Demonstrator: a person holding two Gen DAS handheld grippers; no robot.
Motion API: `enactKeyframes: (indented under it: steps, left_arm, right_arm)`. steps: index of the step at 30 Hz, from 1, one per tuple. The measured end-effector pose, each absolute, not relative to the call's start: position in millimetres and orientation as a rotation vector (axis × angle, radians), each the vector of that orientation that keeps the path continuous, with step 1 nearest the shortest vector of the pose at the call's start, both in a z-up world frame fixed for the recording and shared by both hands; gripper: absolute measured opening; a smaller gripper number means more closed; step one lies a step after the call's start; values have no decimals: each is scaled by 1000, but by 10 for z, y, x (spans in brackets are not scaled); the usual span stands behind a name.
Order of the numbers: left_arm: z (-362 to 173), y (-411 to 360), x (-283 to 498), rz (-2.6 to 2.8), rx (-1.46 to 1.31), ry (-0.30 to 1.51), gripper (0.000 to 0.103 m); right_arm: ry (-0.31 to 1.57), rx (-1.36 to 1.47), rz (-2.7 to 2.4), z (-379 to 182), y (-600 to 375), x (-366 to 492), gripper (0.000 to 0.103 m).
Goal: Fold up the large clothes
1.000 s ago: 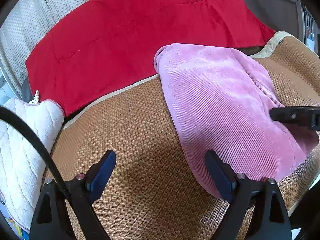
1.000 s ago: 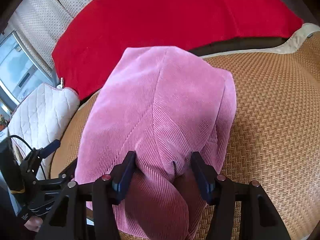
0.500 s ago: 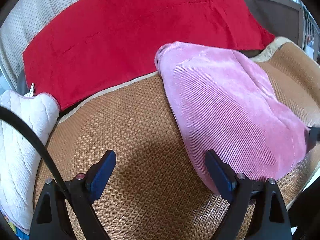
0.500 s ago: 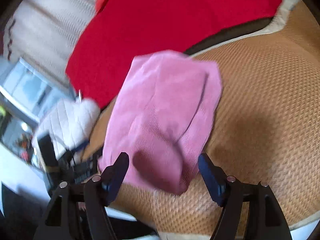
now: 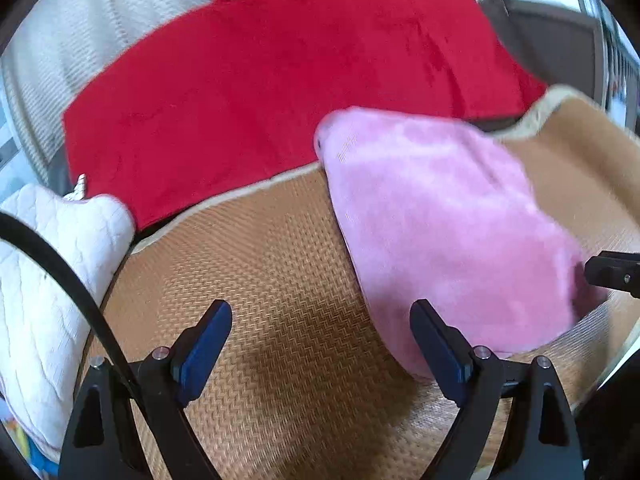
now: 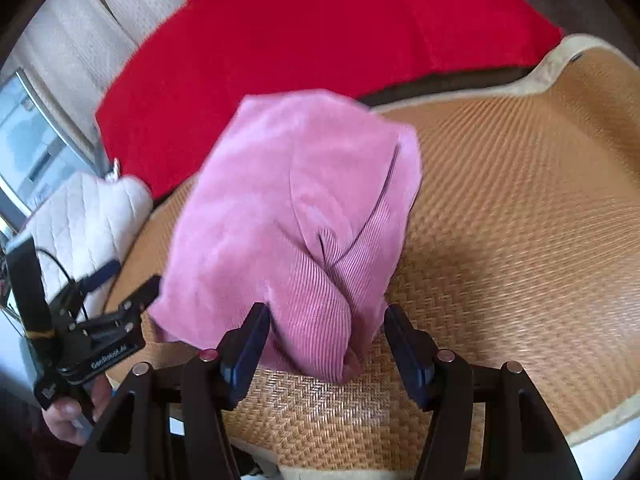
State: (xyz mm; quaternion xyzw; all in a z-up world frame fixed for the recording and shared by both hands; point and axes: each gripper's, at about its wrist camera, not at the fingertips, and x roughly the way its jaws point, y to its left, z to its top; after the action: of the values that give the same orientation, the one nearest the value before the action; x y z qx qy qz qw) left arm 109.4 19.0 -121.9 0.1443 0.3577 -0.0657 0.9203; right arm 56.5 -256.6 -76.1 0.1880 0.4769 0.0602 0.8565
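A woven straw-coloured mat (image 6: 520,220), edged with a pale cloth border, is spread across the surface and takes up most of both views. Behind it, a large red blanket (image 5: 280,80) is laid against a pale dotted backrest (image 5: 60,60). On the mat, a folded pink corduroy garment (image 6: 288,208) is seen lying flat, its far end reaching the mat's border just below the red blanket and its near end bunched into soft rolls. A white quilted cushion (image 5: 36,280) is placed at the mat's left edge. The right gripper (image 6: 326,344) is held over the near end of the garment; its jaws have just been closing, and the bunched corduroy is found between them, though whether the blue pads (image 6: 248,344) are actually pressed against the cloth cannot be told. The left gripper (image 5: 320,348) is held spread wide above bare mat, nothing being grasped, with the garment's edge just beside its right finger. A hand (image 6: 76,412) is seen on its handle in the right wrist view.
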Motion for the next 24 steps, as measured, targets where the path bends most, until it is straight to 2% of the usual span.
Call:
enactKeyframes:
  steps: [9, 24]
  left_arm:
    - [-503, 374, 395, -1, 224, 572, 91]
    - [430, 524, -562, 88, 190, 388, 91]
  right_arm:
    - [828, 367, 141, 109, -2494, 146, 65]
    - [675, 205, 125, 1113, -1994, -664, 66]
